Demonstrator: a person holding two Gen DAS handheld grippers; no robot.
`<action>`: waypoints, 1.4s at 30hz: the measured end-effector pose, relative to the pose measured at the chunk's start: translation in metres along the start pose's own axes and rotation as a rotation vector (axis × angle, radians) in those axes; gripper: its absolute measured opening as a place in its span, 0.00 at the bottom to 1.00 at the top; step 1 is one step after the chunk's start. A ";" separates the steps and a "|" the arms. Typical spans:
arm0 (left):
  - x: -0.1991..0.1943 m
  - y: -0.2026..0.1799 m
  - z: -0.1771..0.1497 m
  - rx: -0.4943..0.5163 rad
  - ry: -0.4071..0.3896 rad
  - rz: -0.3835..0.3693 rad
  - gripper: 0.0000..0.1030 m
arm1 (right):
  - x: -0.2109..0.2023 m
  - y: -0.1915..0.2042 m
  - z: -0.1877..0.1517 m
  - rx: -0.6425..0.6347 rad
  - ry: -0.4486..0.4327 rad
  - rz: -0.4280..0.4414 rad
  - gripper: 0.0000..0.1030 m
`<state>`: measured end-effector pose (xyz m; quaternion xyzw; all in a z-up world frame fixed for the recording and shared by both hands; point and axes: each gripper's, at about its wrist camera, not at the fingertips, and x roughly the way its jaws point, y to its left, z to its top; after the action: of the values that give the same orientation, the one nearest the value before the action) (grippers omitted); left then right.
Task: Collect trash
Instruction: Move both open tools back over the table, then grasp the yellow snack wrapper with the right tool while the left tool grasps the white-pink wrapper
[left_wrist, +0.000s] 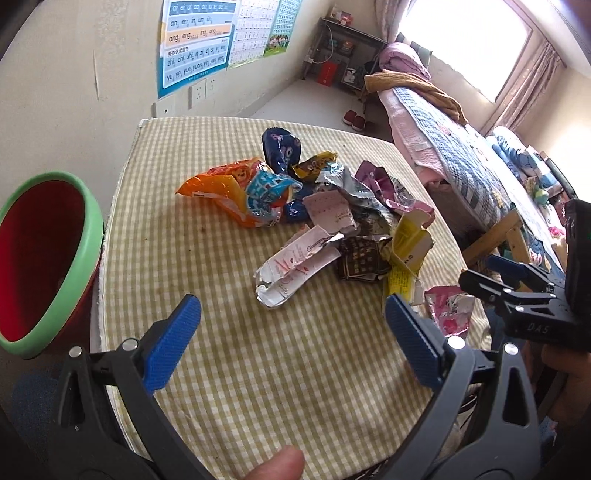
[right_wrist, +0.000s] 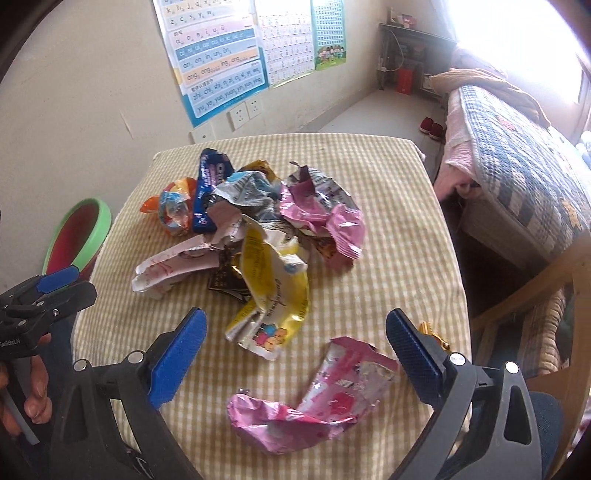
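A pile of crumpled snack wrappers (left_wrist: 317, 206) lies on the checked tablecloth (left_wrist: 258, 369); it also shows in the right wrist view (right_wrist: 258, 229). A red bin with a green rim (left_wrist: 48, 254) stands left of the table, also seen in the right wrist view (right_wrist: 81, 236). My left gripper (left_wrist: 291, 332) is open and empty, above the cloth near a white-pink wrapper (left_wrist: 295, 266). My right gripper (right_wrist: 295, 354) is open and empty, its jaws standing either side of a pink wrapper (right_wrist: 317, 398) that lies on the cloth near the front edge. A yellow wrapper (right_wrist: 269, 295) lies just beyond it.
A bed with a checked quilt (right_wrist: 517, 177) stands to the right. A wooden chair (right_wrist: 535, 306) sits beside the table's right edge. The wall with posters (right_wrist: 221, 66) is behind the table. A dark shelf (right_wrist: 413, 59) stands in the far corner.
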<state>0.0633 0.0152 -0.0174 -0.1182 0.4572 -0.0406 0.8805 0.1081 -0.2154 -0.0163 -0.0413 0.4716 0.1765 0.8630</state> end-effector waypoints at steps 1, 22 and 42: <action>0.003 -0.001 0.001 0.009 0.007 -0.006 0.95 | 0.000 -0.005 -0.002 0.012 0.003 -0.009 0.91; 0.072 -0.008 0.024 0.098 0.116 0.011 0.85 | 0.033 -0.103 -0.023 0.261 0.161 -0.109 0.76; 0.093 -0.006 0.020 0.119 0.163 0.028 0.26 | 0.045 -0.092 -0.020 0.221 0.183 -0.043 0.27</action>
<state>0.1333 -0.0039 -0.0790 -0.0557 0.5259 -0.0647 0.8463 0.1458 -0.2946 -0.0729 0.0278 0.5638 0.1005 0.8193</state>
